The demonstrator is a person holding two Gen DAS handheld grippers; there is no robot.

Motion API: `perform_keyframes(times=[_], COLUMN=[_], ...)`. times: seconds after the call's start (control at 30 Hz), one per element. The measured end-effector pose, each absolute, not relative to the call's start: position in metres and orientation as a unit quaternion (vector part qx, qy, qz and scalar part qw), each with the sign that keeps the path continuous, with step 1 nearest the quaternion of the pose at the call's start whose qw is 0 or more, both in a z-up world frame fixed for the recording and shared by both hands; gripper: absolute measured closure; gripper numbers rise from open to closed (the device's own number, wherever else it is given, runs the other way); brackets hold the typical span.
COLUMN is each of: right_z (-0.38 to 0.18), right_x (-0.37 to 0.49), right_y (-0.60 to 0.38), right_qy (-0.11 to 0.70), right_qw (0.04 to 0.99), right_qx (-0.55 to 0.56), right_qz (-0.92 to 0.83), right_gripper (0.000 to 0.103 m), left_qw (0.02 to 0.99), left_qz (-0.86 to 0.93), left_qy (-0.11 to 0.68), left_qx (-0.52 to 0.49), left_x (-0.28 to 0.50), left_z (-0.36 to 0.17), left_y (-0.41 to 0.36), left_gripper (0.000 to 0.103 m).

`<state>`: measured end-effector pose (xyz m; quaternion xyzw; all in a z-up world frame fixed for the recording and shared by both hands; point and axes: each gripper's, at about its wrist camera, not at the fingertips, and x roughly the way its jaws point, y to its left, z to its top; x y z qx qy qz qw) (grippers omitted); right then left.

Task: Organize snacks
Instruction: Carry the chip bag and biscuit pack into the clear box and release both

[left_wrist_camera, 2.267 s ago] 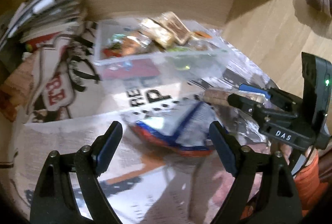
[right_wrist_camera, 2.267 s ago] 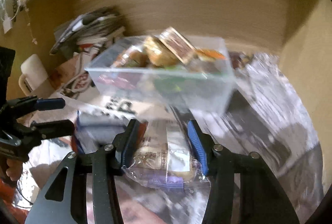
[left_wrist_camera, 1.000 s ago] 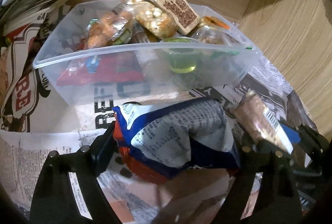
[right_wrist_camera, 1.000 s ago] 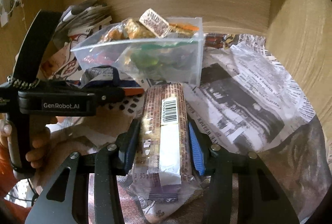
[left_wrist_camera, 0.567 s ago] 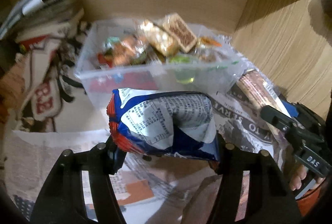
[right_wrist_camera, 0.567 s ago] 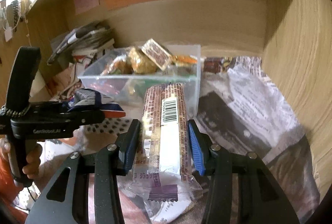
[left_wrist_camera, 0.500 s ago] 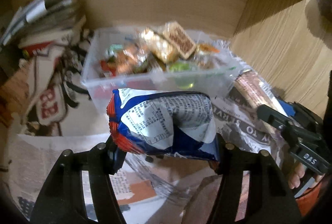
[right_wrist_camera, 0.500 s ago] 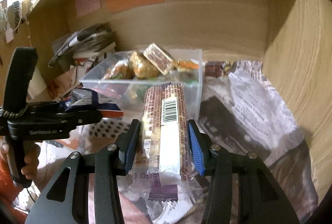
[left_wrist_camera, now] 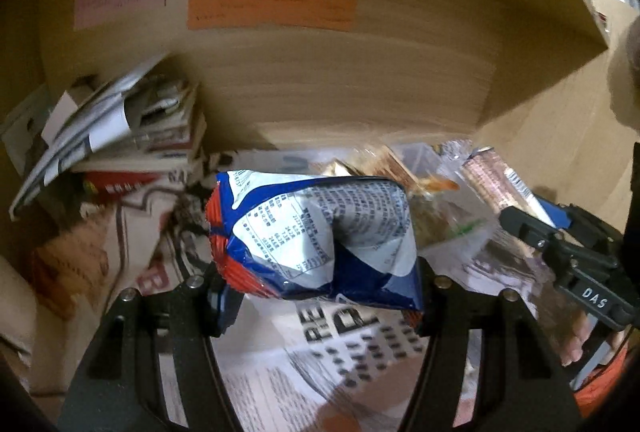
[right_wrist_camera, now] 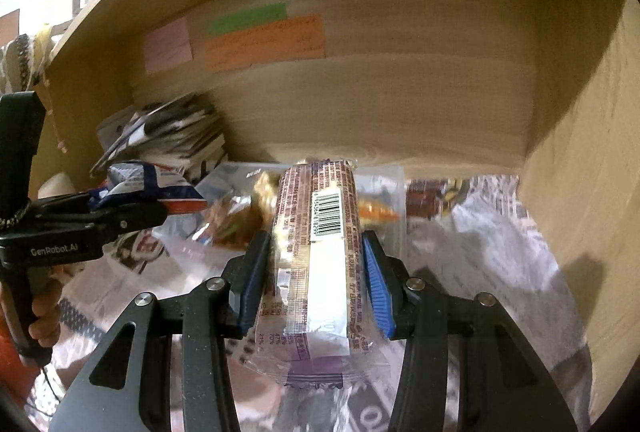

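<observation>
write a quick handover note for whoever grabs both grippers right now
Left gripper: shut on the blue and white chip bag, held in the air.
Right gripper: shut on the long biscuit pack, also in the air.
Clear bin: on the newspaper ahead, already holding several snacks.
Done: both items picked up.
Left: drop each into the bin.

My left fingers (left_wrist_camera: 320, 296) hold a bag (left_wrist_camera: 316, 236) left of the wrapped bar (right_wrist_camera: 320, 252); the box (right_wrist_camera: 384, 192) stands behind both, papers (right_wrist_camera: 168, 136) at its left.
</observation>
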<state>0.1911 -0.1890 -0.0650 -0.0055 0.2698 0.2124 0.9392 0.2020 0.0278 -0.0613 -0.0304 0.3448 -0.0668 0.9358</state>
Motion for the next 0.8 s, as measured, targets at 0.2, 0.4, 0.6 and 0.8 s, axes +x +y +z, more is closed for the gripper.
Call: perform_keyframes(times=[0.2,0.4,0.6,0.8], right_z=[-0.064,-0.07,-0.078,-0.085], right_x=[0.219,0.247,0.265,0.271], right_y=[-0.176,-0.166,-0.164,-0.163], right_qy=[0.274,0.293,0.311,0.323], right_qw=[0.94,0.935,0.932,0.929], right_qx=[-0.015,-0.021,-0.02,-0.021], right_qz=[0.205,0.199,0.185,0.18], right_gripper=[0.061,0.061,0.061,0.06], left_qw=[0.933,0.929,0.921,0.914], left_qz=[-0.05,-0.046,-0.039,-0.048], left_qy=[0.355,0.366,0.383,0.397], left_qx=[-0.031,-0.042,-0.059,-0.064], left_x=[0.239,0.268,0.294,0.296], left_z=[-0.069,-0.079,-0.09,-0.096], left_y=[0.037,0.038,0.037,0.03], left_gripper=[0.039,0.039,0.039,0.024])
